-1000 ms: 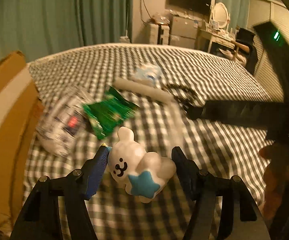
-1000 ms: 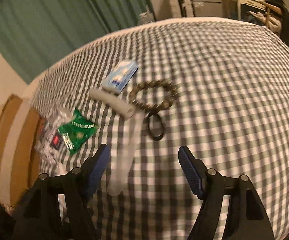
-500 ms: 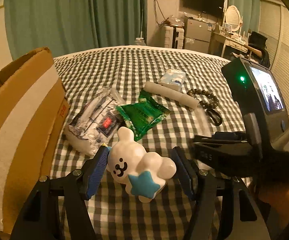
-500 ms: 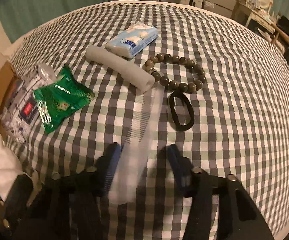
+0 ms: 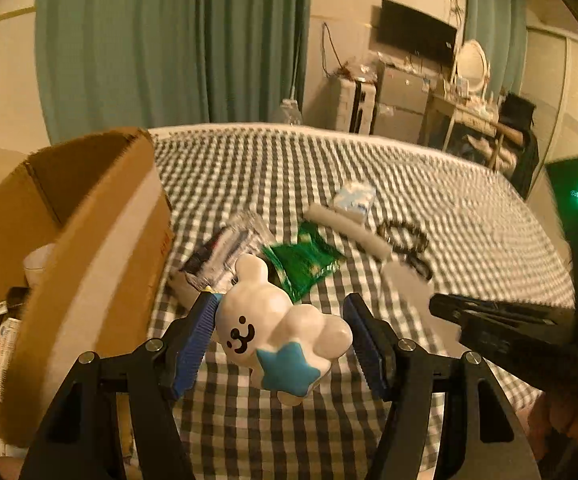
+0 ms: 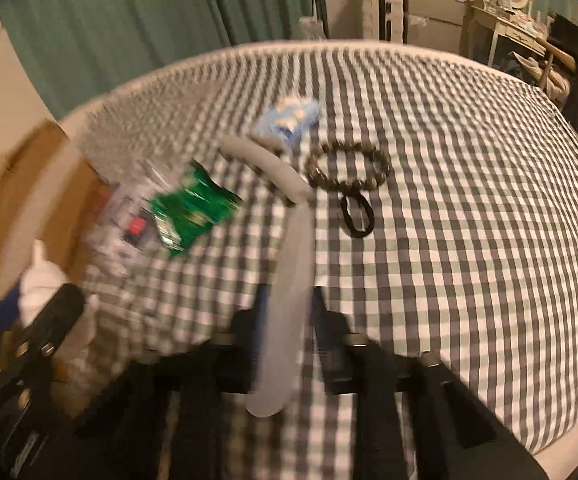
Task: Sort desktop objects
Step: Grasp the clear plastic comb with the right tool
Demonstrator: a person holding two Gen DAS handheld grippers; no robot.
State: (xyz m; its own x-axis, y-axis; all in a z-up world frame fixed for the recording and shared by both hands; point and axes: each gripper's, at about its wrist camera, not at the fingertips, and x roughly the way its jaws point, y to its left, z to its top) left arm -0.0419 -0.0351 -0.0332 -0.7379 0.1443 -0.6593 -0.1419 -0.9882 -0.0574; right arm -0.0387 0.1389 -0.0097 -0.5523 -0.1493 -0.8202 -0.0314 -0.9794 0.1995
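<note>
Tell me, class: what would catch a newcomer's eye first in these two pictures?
First, the white bear figurine with its blue star, clamped in the left hand-held gripper above the checked cloth, beside the open cardboard box at left. Next, the long translucent comb pinched in the right hand-held gripper. Beyond it lie a green packet and a bead bracelet.

We found the cardboard box (image 5: pixel 101 240) at the left edge of the checked cloth (image 6: pixel 469 240). Just right of it lay the clear packet (image 6: pixel 129 224), with the foil packet (image 6: pixel 193 208) partly overlapping it. Farther right the foam tube (image 6: pixel 265 164) lay slantwise, the tissue pack (image 6: pixel 289 120) touching its far end. Right of the tube sat the bead bracelet (image 6: pixel 347 168), and the hair tie (image 6: pixel 357 216) touched its near side. The figurine (image 5: pixel 277 328) sat between the left gripper (image 5: pixel 281 340) fingers, above the cloth beside the box. The comb (image 6: pixel 289 304) ran lengthwise between the right gripper (image 6: pixel 289 344) fingers, its far tip near the tube.
</note>
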